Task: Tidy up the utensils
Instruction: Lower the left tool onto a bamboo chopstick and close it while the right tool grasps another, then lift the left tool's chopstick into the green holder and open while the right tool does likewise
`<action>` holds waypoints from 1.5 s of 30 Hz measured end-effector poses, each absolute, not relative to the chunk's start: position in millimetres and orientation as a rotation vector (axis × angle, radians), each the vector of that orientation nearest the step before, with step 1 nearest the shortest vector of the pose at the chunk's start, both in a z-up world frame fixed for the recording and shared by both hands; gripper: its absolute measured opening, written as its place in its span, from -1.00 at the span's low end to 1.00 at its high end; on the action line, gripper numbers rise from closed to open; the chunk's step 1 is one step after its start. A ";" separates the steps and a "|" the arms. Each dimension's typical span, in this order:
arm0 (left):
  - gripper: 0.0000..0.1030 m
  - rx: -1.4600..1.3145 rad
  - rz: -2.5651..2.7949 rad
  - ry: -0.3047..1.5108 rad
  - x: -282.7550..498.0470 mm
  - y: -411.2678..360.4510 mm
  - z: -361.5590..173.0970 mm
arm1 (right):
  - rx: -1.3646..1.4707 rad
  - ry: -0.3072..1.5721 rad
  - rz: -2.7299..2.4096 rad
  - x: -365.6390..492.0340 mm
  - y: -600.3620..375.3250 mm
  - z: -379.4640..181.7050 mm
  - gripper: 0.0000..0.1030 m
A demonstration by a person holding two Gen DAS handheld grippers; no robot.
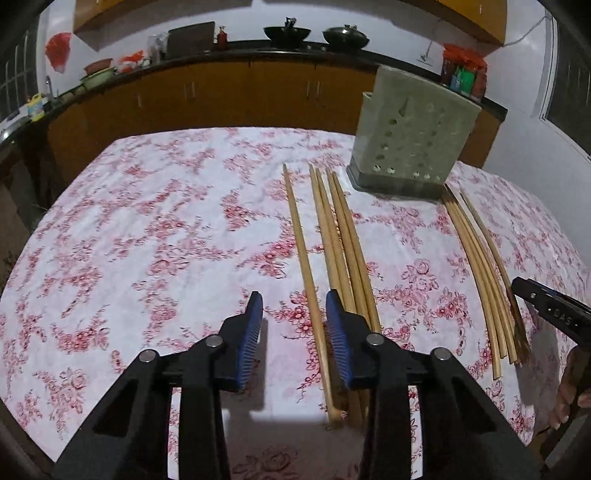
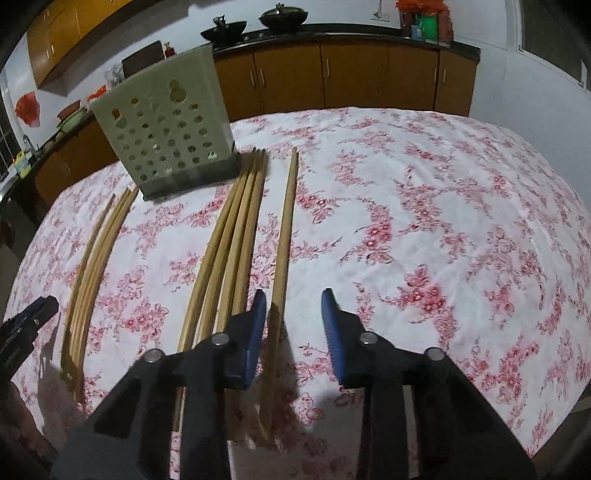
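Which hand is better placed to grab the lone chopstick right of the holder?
Right. The right hand-held gripper straddles that lone chopstick, jaws open; the left hand-held gripper is beyond the holder, straddling the leftmost chopstick.

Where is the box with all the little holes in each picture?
Left wrist view: the holed box stands upper right, at the far ends of the chopsticks.
Right wrist view: the holed box stands upper left.
Shared landmark: the flowered tablecloth, and the dark pots on the counter behind.
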State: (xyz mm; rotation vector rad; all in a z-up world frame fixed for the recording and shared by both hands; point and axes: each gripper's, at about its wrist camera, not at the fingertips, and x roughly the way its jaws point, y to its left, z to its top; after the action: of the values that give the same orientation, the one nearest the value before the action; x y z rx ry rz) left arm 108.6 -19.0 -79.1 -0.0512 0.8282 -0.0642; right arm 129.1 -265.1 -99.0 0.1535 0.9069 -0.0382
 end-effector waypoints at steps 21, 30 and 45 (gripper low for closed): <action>-0.86 -0.007 -0.082 0.911 154.6 -23.8 -92.5 | 0.131 0.915 -0.050 161.4 -278.0 -104.6 -0.84; -0.86 -0.004 -0.079 0.881 166.4 -22.1 -92.4 | 0.073 0.869 -0.070 179.0 -278.5 -107.8 -0.83; -0.86 0.036 -0.095 0.883 150.3 -25.5 -91.9 | 0.080 0.873 -0.056 161.7 -281.9 -104.6 -0.84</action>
State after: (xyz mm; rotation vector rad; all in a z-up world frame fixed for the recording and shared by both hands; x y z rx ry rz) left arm 150.3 -25.5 -91.9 0.0364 0.8827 -0.0951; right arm 161.7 -281.9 -104.6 0.0799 0.8729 -0.0560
